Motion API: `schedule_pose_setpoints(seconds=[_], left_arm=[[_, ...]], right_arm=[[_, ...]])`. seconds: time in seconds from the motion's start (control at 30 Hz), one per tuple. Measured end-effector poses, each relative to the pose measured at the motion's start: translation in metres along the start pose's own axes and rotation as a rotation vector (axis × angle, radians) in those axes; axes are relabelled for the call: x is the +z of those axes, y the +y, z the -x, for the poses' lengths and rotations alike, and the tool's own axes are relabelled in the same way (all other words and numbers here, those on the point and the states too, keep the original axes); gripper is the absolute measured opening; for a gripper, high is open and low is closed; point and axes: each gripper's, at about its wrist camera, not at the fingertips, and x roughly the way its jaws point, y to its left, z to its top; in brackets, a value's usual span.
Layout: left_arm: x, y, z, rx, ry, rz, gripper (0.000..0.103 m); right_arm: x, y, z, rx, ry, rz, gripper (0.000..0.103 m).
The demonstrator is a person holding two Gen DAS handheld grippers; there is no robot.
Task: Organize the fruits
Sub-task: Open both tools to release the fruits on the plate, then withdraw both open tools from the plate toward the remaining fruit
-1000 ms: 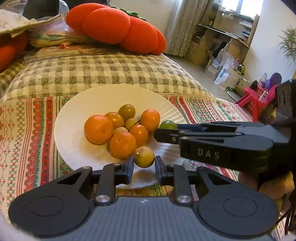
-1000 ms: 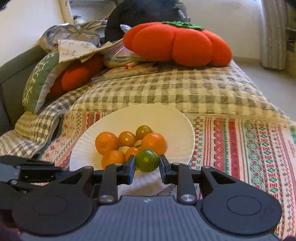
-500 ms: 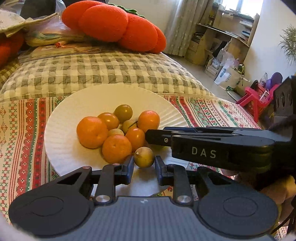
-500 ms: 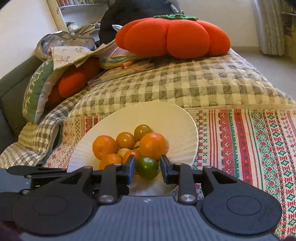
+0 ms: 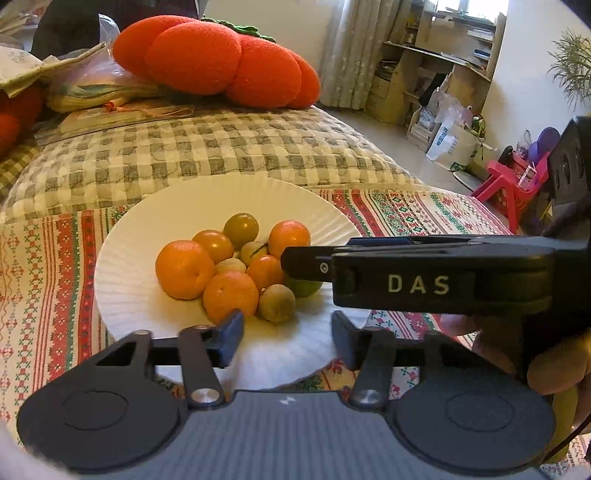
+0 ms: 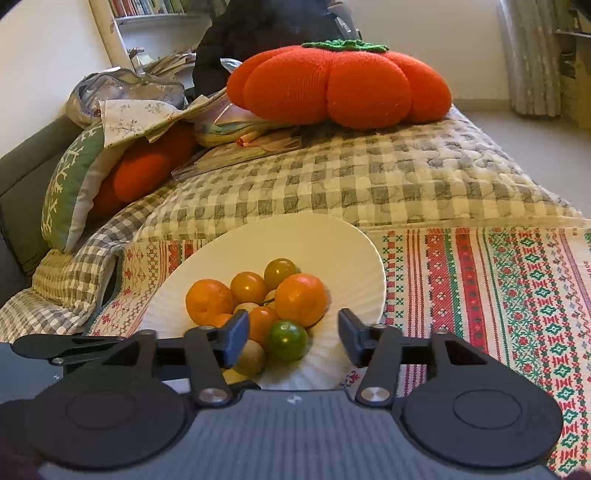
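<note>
Opening claws [image 5: 287, 334] over round fruits [image 5: 236, 267]

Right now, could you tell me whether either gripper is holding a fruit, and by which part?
Neither holds anything. The left gripper and right gripper are both opening, pads clear of the fruit; the brownish fruit and green fruit rest on the white plate.

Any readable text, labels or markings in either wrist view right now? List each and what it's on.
"DAS": pale capitals on the side of the right gripper, seen in the left wrist view.
Print on the white bag by the shelves: too small to read.
Book spines on the bookshelf: too blurred to read.
</note>
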Motion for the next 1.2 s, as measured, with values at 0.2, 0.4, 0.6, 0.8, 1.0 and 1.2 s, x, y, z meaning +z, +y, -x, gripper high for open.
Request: schedule_pose_setpoints(seconds=[0.2, 0.4, 0.6, 0.8, 1.0, 1.2], left_arm=[[-0.007, -0.003, 0.015, 0.017, -0.004, -0.023, 0.063], [-0.018, -0.007, 0.031, 0.039, -0.002, -0.031, 0.08], [-0.041, -0.002, 0.046, 0.047, 0.012, -0.002, 0.087], [-0.058, 0.002, 0.058, 0.062, 0.037, 0.012, 0.09], [-0.067, 0.004, 0.068, 0.088, 0.056, 0.013, 0.09], [-0.074, 0.005, 0.079, 0.103, 0.068, 0.027, 0.09]], right_arm=[[0.0, 0.003, 0.008, 0.012, 0.001, -0.024, 0.074], [-0.002, 0.015, 0.019, -0.022, -0.001, 0.011, 0.093], [-0.008, 0.025, 0.038, -0.091, -0.012, 0.041, 0.1], [-0.018, 0.035, 0.056, -0.175, -0.016, 0.074, 0.101], [-0.028, 0.042, 0.069, -0.236, 0.0, 0.076, 0.103], [-0.041, 0.043, 0.077, -0.28, 0.031, 0.063, 0.103]])
